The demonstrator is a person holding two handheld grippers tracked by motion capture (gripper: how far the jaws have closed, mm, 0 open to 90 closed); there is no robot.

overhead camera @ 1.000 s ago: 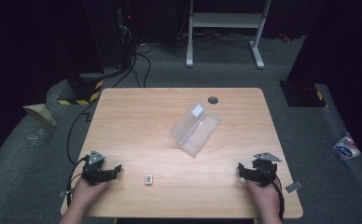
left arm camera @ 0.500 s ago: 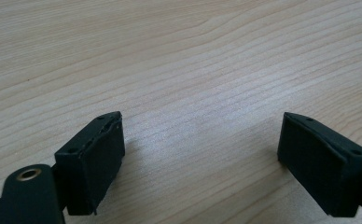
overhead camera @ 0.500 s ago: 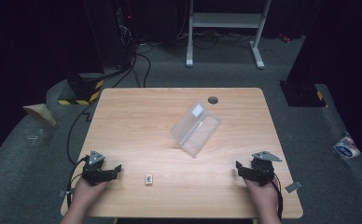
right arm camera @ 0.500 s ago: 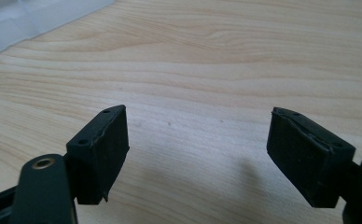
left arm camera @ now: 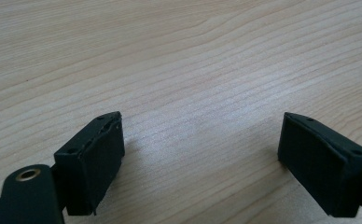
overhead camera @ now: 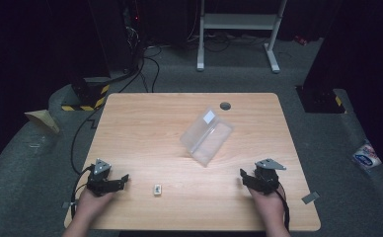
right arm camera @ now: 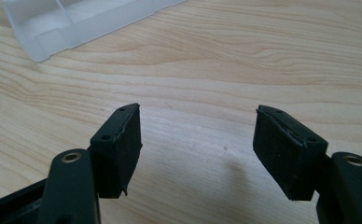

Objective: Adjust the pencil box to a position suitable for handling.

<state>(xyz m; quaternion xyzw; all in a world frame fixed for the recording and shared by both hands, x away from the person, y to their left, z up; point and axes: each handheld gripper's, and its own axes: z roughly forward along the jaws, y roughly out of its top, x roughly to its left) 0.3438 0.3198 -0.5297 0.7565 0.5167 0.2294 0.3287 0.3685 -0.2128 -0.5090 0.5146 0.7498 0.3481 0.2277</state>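
Clear box (overhead camera: 207,136): translucent plastic, lid w/ small white label, lies slanted mid-table; well ahead of both grippers' fingers, nearer the R ones. In right gripper view its corner (right arm camera: 76,23) sits up-left, beyond the fingertips, not touching.
Small tile (overhead camera: 157,189): tiny white piece on table, near L gripper's fingertips, to their R side; apart from them. Detail too small to tell.
L gripper (overhead camera: 123,179): in person's left hand (overhead camera: 92,202) at near-left table edge, resting low on wood. Fingers (left arm camera: 93,163) released, spread wide, nothing btwn them but bare wood.
R gripper (overhead camera: 243,174): in right hand (overhead camera: 267,200) at near-right edge, grey 3-cornered plate on top. Fingers (right arm camera: 118,149) released, wide gap, grasping nothing; only wood grain btwn the 2 pads.
Table (overhead camera: 145,123): light wood, round grommet hole (overhead camera: 225,105) at far edge, beyond the box.
Cables: 1 trails from each gripper back toward person.
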